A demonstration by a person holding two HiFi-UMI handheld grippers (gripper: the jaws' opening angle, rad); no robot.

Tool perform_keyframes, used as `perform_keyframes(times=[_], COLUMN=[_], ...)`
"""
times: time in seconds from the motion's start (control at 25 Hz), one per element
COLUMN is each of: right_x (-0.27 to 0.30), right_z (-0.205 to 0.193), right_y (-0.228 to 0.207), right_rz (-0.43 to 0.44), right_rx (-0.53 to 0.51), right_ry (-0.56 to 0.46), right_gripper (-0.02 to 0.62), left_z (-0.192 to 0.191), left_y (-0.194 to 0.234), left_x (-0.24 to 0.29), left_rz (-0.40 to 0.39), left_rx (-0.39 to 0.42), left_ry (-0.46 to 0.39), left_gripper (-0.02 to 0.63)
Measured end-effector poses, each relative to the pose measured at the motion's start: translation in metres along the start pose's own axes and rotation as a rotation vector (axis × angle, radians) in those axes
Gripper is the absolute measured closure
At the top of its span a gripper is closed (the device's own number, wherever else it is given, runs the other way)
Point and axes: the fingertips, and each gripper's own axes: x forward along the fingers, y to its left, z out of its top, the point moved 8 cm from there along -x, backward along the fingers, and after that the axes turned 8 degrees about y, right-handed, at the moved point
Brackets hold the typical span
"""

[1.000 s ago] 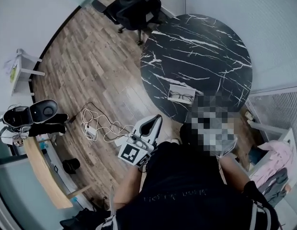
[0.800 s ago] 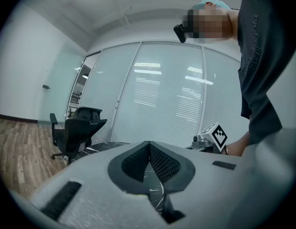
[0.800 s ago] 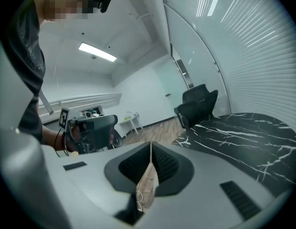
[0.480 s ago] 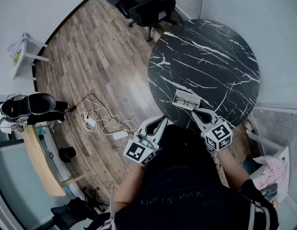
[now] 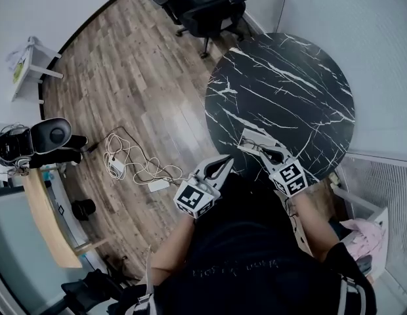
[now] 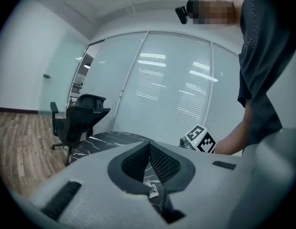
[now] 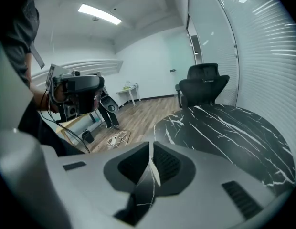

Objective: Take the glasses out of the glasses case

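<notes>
Barely started: dark-framed glasses (image 5: 257,141) lying inside the pale open glasses case (image 5: 245,137) at the near edge of the round black marble bench (image 5: 282,90). Close by the case, right hand-held gripper (image 5: 265,151); off the edge, left hand-held gripper (image 5: 226,161); both closed, empty. Yet to grasp and lift them out.

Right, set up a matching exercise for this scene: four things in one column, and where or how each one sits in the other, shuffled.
Things
1. glasses case
2. office chair
3. cables
4. left gripper

Places or states
A. held in the air, jaws together
B. tangled on the wooden floor
C. lying at the near edge of the black table
D. standing at the table's far side

Pairs: 1-C, 2-D, 3-B, 4-A
</notes>
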Motion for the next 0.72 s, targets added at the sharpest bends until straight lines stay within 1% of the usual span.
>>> perform_keyframes(times=[0.08,0.2,0.28,0.48,0.64,0.72], right_x=[0.01,0.024,0.034,0.061,0.079,0.087], right_z=[-0.002,-0.008,-0.012,-0.029,-0.031,-0.033], right_y=[0.0,0.0,0.0,-0.008,-0.014,-0.018], right_rz=[0.002,-0.002,-0.007,-0.005,-0.007,-0.004], right_rx=[-0.035,-0.092,-0.11,-0.145,-0.259,-0.272], right_ry=[0.035,0.107,0.159,0.264,0.36,0.389], right_gripper=[0.561,0.561,0.561,0.561,0.561,0.561], left_z=[-0.003,-0.01,-0.015,-0.03,-0.036,-0.038], left_y=[0.008,0.013,0.016,0.022,0.027,0.029], left_x=[0.003,0.009,0.011,0.011,0.006,0.002], left_rz=[-0.006,-0.037,-0.046,-0.032,-0.024,-0.023], left_rx=[-0.005,-0.008,-0.002,-0.031,-0.045,-0.056], left_ry=[0.011,0.035,0.052,0.075,0.094,0.09], left_gripper=[0.586,0.586,0.586,0.586,0.586,0.586])
